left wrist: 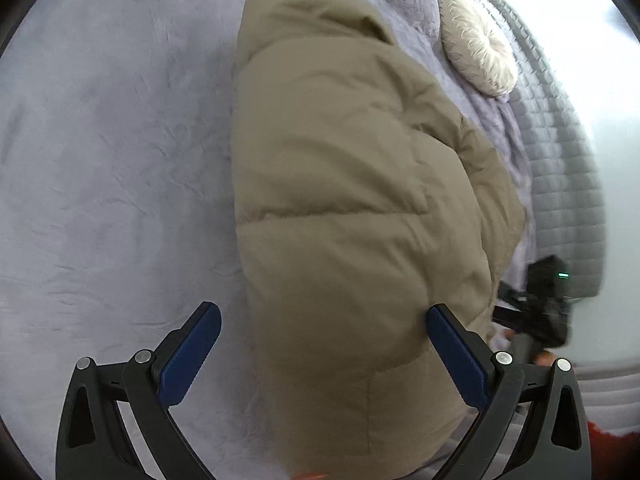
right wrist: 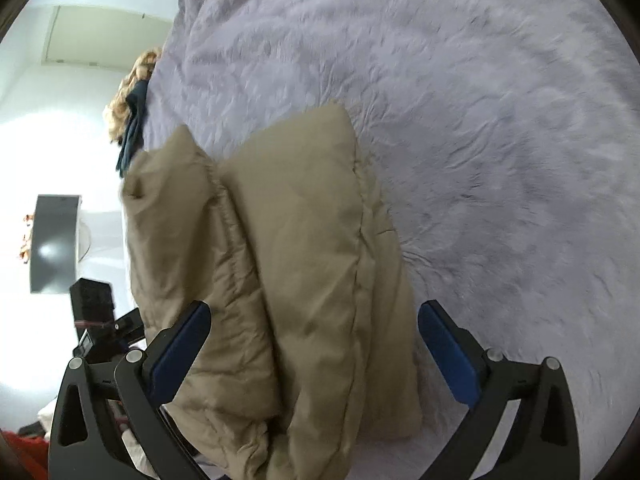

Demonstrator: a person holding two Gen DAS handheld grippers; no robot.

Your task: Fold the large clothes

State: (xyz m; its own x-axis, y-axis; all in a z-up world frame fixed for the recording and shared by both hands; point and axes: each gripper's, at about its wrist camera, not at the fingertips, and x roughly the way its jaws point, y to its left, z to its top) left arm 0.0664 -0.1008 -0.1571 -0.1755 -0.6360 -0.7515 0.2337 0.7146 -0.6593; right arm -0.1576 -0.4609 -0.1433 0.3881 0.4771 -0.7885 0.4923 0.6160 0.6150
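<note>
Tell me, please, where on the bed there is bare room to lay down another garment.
Bare blanket lies wide beside the tan puffer jacket, on the side away from the round cushion. The strip between jacket and cushion is narrow and crowded.

Your jacket [left wrist: 340, 208] lies on the bed [left wrist: 112, 168] at frame centre; a cushion [left wrist: 476, 44] sits upper right, beside the jacket.

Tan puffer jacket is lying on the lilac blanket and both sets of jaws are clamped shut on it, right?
Not quite. The tan puffer jacket does lie on the lilac blanket, but both sets of jaws stand wide open, gripping nothing. Both wrist views show it.
</note>
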